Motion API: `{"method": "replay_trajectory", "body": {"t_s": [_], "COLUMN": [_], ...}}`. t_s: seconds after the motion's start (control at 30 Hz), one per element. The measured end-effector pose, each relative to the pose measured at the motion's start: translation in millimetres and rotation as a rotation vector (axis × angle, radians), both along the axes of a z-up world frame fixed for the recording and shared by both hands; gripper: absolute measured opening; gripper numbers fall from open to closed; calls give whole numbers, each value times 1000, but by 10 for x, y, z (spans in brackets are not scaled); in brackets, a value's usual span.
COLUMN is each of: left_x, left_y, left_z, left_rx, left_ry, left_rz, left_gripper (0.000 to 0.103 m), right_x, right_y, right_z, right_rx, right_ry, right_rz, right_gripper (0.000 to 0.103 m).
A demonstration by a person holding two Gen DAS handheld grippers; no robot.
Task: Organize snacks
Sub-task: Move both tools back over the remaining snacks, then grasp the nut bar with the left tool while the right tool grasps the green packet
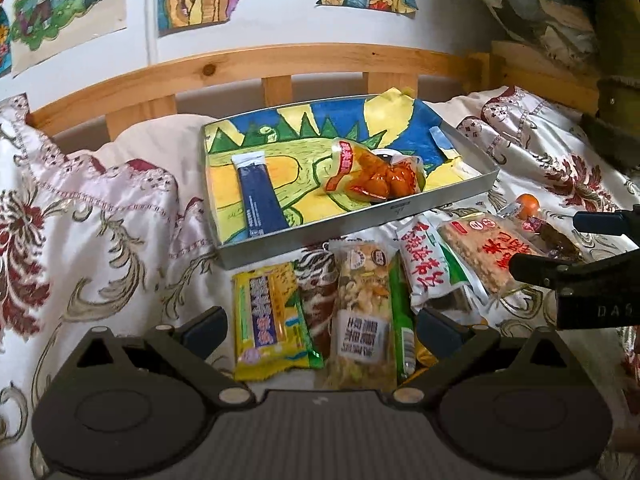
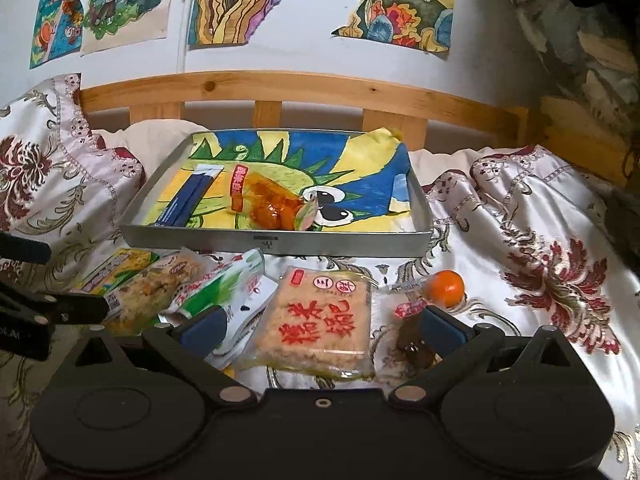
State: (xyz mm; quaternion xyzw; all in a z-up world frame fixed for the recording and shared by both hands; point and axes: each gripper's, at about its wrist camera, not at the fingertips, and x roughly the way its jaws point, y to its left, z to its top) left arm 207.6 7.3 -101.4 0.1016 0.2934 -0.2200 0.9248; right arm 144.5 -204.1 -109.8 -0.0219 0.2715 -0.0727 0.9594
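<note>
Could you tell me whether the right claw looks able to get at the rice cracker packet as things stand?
Probably yes: the right claw is open, the rice cracker packet lies flat between its fingers, and nothing covers it, though the green-and-white packet crowds one side.

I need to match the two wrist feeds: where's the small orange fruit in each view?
Left wrist view: the orange fruit is at right of centre, on the bedspread just beyond the tray's near right corner, partly hidden behind wrappers.
Right wrist view: it lies right of centre, on the bedspread in front of the tray, above the right gripper's right jaw.
Shared landmark: the metal tray lined with a dinosaur drawing.
</note>
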Motion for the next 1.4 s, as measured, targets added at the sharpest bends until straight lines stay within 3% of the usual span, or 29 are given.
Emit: {"method": "replay_trajectory", "body": {"t_s": [0.3, 0.47, 0.67, 0.9, 0.93, 1.0, 1.4], "left_x": [115, 176, 325, 467, 473, 508, 498], "left_y": [-97, -139, -135, -215, -238, -255, 206], "left_z": [-65, -82, -126, -214, -217, -209, -141], "left_rx": [38, 28, -10, -9, -1, -1, -146], "left_ry": [-29, -25, 45, 147, 147, 156, 242], "left_rz": [-100, -156, -154, -168, -171, -164, 37], "left_gripper": [102, 92, 78, 45, 45, 40, 40], "right_x": [157, 209, 216, 237, 246, 264, 360], "right_y": [-32, -37, -29, 61, 75, 91, 196], "right_z": [51, 96, 84, 60, 57, 55, 7], "right_rx": [125, 165, 190, 172, 168, 172, 246], "right_ry": [-6, -20, -12, -1, 3, 1, 14], "right_rz": [74, 98, 111, 131, 130, 129, 156], "right_gripper": [102, 102, 102, 102, 102, 102, 97]}}
